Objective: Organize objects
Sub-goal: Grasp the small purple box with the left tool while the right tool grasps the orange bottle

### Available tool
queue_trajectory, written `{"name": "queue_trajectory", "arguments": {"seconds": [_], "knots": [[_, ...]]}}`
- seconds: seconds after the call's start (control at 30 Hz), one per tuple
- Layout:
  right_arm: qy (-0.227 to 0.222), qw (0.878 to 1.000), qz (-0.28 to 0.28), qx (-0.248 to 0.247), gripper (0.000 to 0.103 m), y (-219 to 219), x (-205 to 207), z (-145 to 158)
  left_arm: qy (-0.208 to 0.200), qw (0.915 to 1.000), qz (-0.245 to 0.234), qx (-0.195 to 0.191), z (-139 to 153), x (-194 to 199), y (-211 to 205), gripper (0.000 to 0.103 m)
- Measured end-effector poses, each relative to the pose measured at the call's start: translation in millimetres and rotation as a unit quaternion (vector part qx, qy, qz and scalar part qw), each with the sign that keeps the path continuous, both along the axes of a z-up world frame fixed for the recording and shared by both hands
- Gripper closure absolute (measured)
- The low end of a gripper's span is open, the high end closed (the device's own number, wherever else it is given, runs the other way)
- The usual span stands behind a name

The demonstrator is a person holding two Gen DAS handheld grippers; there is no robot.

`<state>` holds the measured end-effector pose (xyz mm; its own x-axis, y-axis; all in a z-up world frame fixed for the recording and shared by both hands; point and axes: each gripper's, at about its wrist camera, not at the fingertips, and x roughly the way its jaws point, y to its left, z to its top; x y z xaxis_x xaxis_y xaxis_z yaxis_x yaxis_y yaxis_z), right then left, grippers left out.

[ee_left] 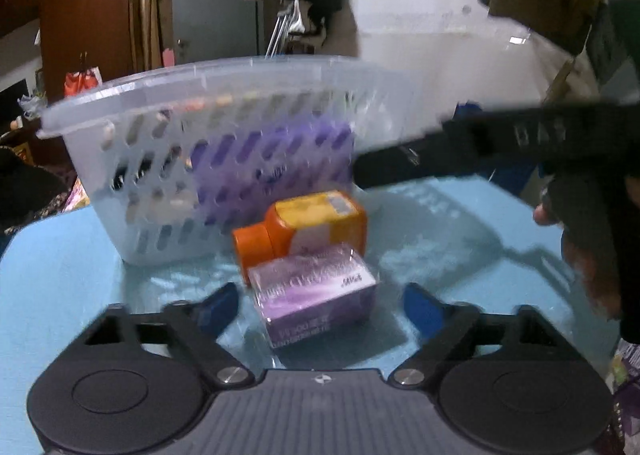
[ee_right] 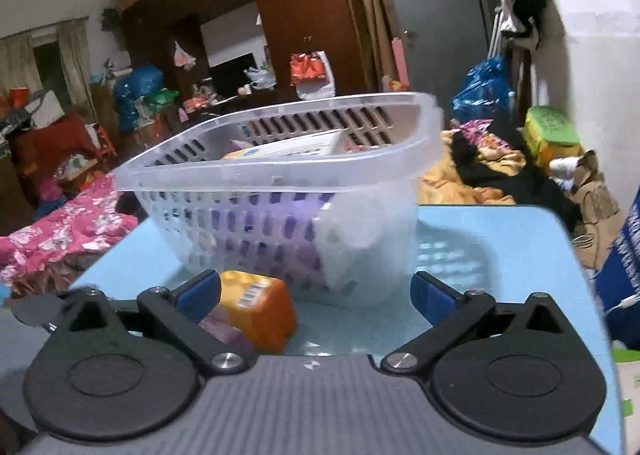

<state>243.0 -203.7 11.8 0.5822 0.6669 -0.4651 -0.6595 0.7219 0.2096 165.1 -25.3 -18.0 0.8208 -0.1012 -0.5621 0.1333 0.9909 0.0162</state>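
A clear slotted plastic basket (ee_left: 168,159) stands on the light blue table (ee_left: 60,287) and holds a purple pack and other items. An orange bottle (ee_left: 304,227) lies on its side in front of the basket. A purple box (ee_left: 316,295) lies against the bottle, nearer to me. My left gripper (ee_left: 320,307) is open, with its blue fingers on either side of the purple box, not touching it. My right gripper (ee_right: 316,295) is open and empty, facing the basket (ee_right: 280,183); the orange bottle (ee_right: 260,307) lies by its left finger. The right gripper's black body (ee_left: 520,143) shows in the left wrist view.
The table's right edge (ee_right: 576,255) is close to a blue sack. Beyond the table are a bed with a pink floral cover (ee_right: 64,231), piled clothes and bags (ee_right: 484,159), and a dark wooden wardrobe (ee_right: 304,7).
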Motion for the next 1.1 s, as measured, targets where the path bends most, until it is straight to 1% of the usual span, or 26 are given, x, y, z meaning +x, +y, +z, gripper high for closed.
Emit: {"name": "queue_trajectory", "arguments": {"seconds": [0.03,0.1,0.17,0.33,0.37,0.43,0.47,0.53,0.6,0.67,0.73,0.83,0.9,1.03,1.1], "knots": [[0.002,1.000,0.001,0.000,0.000,2,-1,-1,0.006,1.0000,0.003,0.000,-2,1,1,0.034],[0.006,1.000,0.009,-0.007,0.000,13,-3,-1,0.004,0.9999,0.005,-0.009,-1,-2,5,0.034],[0.012,1.000,0.021,-0.018,0.000,26,-3,-2,0.004,0.9999,0.012,0.000,-1,-7,9,0.034],[0.036,0.998,0.032,-0.041,0.000,54,-5,-9,0.004,0.9996,0.028,-0.007,5,-22,37,0.035],[0.042,0.997,0.036,-0.045,0.000,58,-5,-10,0.001,0.9993,0.034,-0.011,5,-23,45,0.034],[0.044,0.997,0.040,-0.055,0.005,64,-8,-12,0.001,0.9989,0.041,-0.023,5,-27,58,0.034],[0.041,0.996,0.043,-0.060,0.006,66,-10,-12,0.003,0.9986,0.043,-0.031,4,-28,64,0.034],[0.036,0.996,0.045,-0.071,0.009,69,-13,-13,0.004,0.9982,0.052,-0.031,2,-28,71,0.034],[0.026,0.995,0.042,-0.090,0.015,73,-16,-13,0.003,0.9978,0.050,-0.043,2,-28,76,0.034],[0.027,0.994,0.044,-0.096,0.015,73,-15,-14,0.000,0.9979,0.051,-0.038,3,-26,78,0.034],[0.024,0.994,0.049,-0.097,0.016,70,-16,-14,0.001,0.9979,0.051,-0.041,2,-27,79,0.034],[0.005,0.993,0.048,-0.104,0.016,68,-21,-13,-0.006,0.9979,0.041,-0.049,3,-25,79,0.034],[-0.016,0.994,0.048,-0.098,0.016,61,-27,-9,-0.019,0.9976,0.035,-0.056,3,-29,81,0.035],[-0.046,0.996,0.055,-0.056,0.016,33,-40,5,-0.057,0.9956,0.030,-0.068,5,-40,83,0.035],[-0.066,0.995,0.057,-0.040,0.016,18,-48,8,-0.073,0.9949,0.027,-0.065,7,-44,82,0.035]]}}
